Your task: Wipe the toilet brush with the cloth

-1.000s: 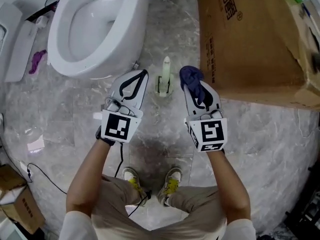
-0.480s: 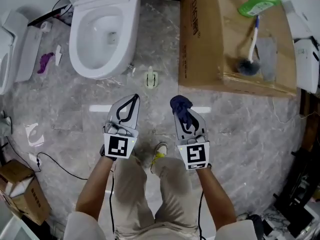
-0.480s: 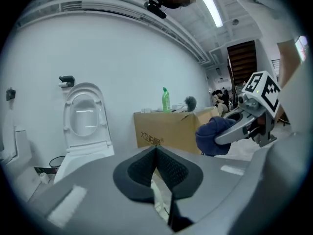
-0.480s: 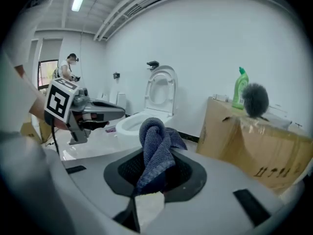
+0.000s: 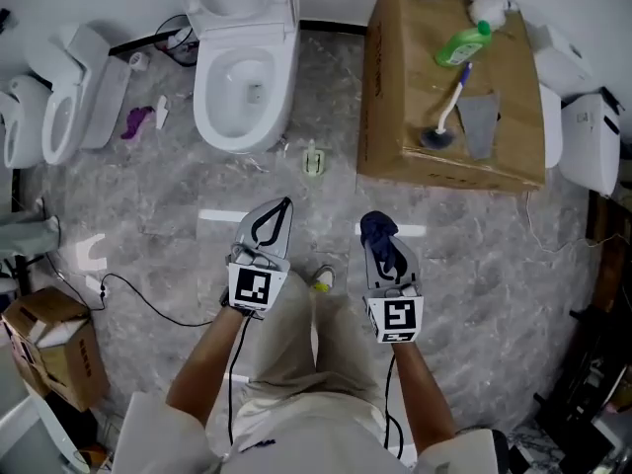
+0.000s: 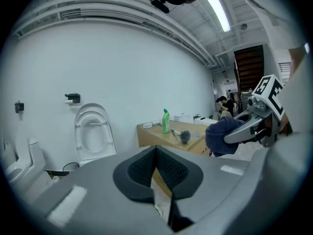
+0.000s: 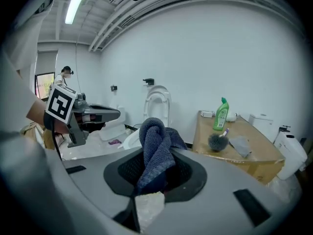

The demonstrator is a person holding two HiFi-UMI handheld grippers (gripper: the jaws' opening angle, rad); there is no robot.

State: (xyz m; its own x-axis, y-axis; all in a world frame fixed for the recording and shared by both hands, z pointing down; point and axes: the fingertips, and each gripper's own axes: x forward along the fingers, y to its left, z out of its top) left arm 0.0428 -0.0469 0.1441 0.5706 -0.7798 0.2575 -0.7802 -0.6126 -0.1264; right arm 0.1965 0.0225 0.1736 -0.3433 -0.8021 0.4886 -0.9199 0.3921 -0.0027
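Up on the box [image 5: 395, 87], the toilet brush [image 5: 435, 137] is lying far from the fingers. The right gripper [image 5: 382, 235] is squeezing the cloth [image 7: 154, 151]; the left gripper [image 5: 282, 205] is pinching shut, empty.

The scene is viewed steeply from overhead; the far cardboard box [image 5: 410, 77] is shared with both level gripper views.

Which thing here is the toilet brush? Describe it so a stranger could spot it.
Find the big cardboard box right of the white toilet. On its top, beside a green bottle and a flat grey rag, lies the toilet brush: a dark round bristle head on a thin pale handle.
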